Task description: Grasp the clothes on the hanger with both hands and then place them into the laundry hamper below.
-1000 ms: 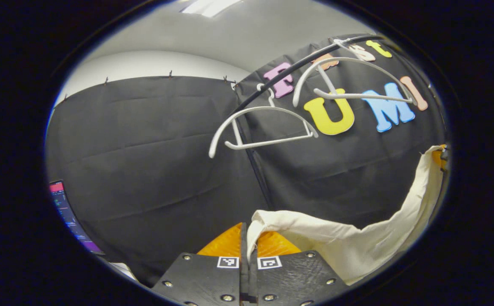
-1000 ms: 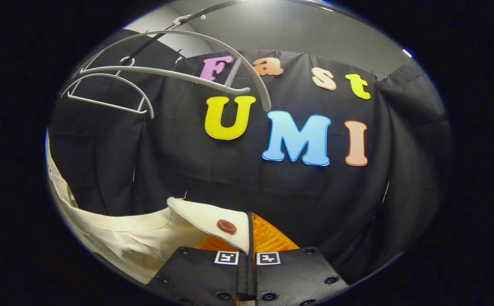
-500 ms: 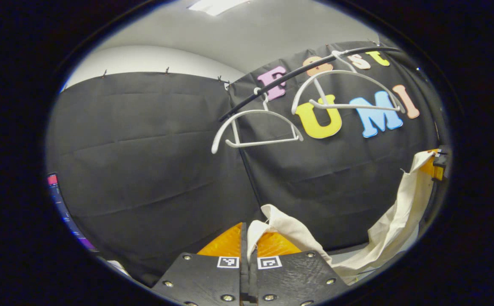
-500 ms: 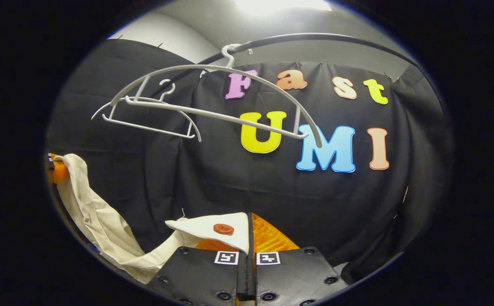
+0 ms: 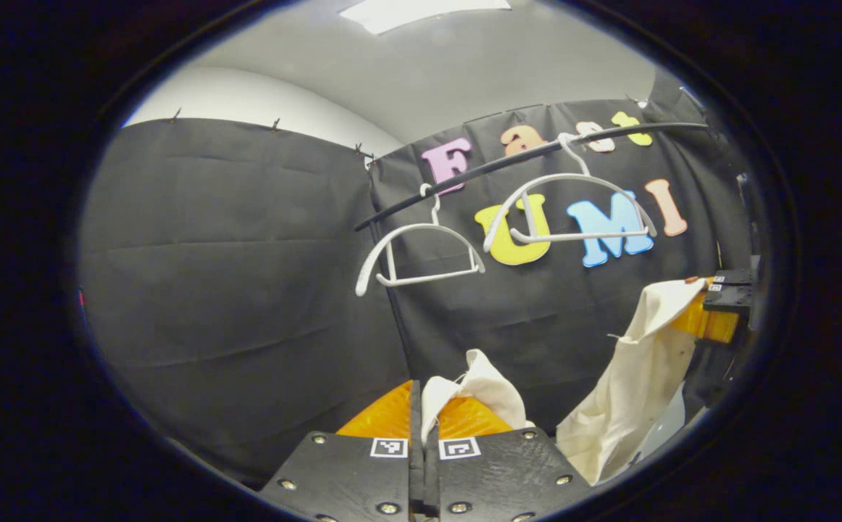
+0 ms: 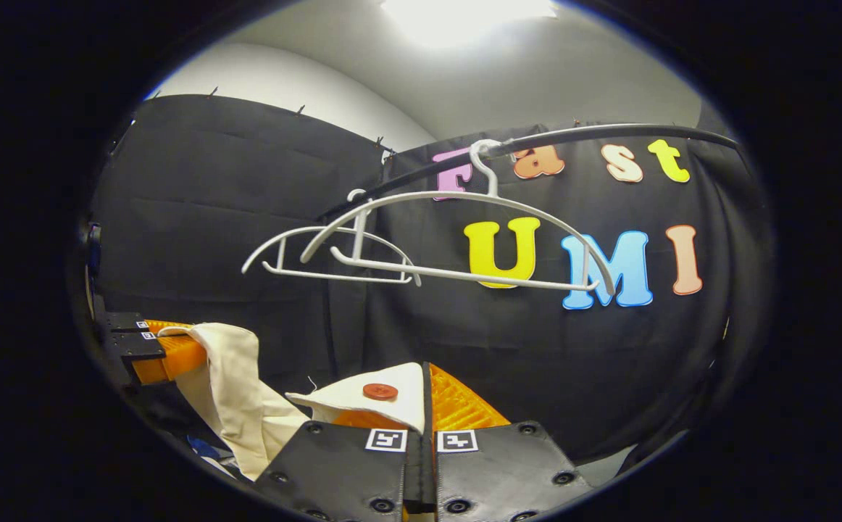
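A cream garment (image 5: 635, 377) hangs slack between my two grippers, off the hangers. My left gripper (image 5: 421, 395) is shut on one cream edge (image 5: 475, 380) at the bottom of the left gripper view. My right gripper (image 6: 424, 395) is shut on a cream flap with a red button (image 6: 380, 391). In the left gripper view the right gripper (image 5: 714, 312) shows far right, pinching the cloth's other end. In the right gripper view the left gripper (image 6: 149, 348) shows at the left with cloth (image 6: 236, 391) draped from it. Two bare white hangers (image 5: 417, 254) (image 5: 569, 214) hang on the black rail (image 5: 530, 156).
The white hangers (image 6: 457, 239) and the rail (image 6: 609, 134) sit above and ahead of both grippers in the right gripper view. Black cloth walls close in the back and the left side. A pale surface (image 5: 664, 428) shows low behind the hanging cloth.
Both grippers have dropped and drawn back from the rail, so the hangers look smaller and higher. The grippers came closer together and the garment now sags in a deeper fold.
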A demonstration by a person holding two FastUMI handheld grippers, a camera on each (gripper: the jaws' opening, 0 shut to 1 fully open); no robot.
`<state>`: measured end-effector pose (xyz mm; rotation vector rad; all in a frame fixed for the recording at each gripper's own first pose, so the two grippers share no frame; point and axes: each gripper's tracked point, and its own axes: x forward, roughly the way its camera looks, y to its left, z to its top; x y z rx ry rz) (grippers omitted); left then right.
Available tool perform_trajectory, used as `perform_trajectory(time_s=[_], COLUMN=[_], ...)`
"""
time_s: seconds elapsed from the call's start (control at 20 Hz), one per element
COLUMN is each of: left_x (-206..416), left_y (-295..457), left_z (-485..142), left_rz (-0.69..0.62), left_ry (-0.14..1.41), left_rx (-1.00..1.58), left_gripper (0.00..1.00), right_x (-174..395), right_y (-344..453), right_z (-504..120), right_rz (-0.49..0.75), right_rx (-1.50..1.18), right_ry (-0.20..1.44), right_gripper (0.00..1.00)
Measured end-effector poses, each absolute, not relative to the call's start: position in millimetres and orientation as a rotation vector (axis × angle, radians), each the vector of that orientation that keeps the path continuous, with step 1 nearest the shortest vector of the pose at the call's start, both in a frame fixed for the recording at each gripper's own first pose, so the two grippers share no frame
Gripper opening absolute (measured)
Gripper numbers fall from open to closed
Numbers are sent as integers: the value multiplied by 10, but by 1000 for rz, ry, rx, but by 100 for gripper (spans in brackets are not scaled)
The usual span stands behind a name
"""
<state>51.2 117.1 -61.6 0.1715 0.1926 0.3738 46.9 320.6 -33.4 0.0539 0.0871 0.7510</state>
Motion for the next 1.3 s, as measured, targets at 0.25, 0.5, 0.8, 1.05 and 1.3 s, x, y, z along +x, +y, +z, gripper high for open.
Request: perform_trajectory(time_s=[0.25, 0.5, 0.8, 1.05, 1.3], left_x=[460, 590, 473, 374, 314], left_y=[1136, 1080, 1201, 1267, 1273], left_z=[-536, -1108, -2249, -3088, -3793], left_rz=[319, 264, 283, 290, 286], left_ry=[156, 190, 337, 432, 502], left_rx=[116, -12, -41, -40, -55], left_gripper=[1, 1, 2, 1, 1], right_x=[143, -41, -76, -159, -294], right_y=[3441, 3629, 3738, 3734, 3676], right_z=[-207, -724, -1837, -2584, -3318], right_rz=[811, 822, 800, 774, 736], right_rx=[96, 108, 92, 42, 17], right_ry=[90, 154, 351, 463, 560], right_gripper=[1, 1, 1, 1, 1])
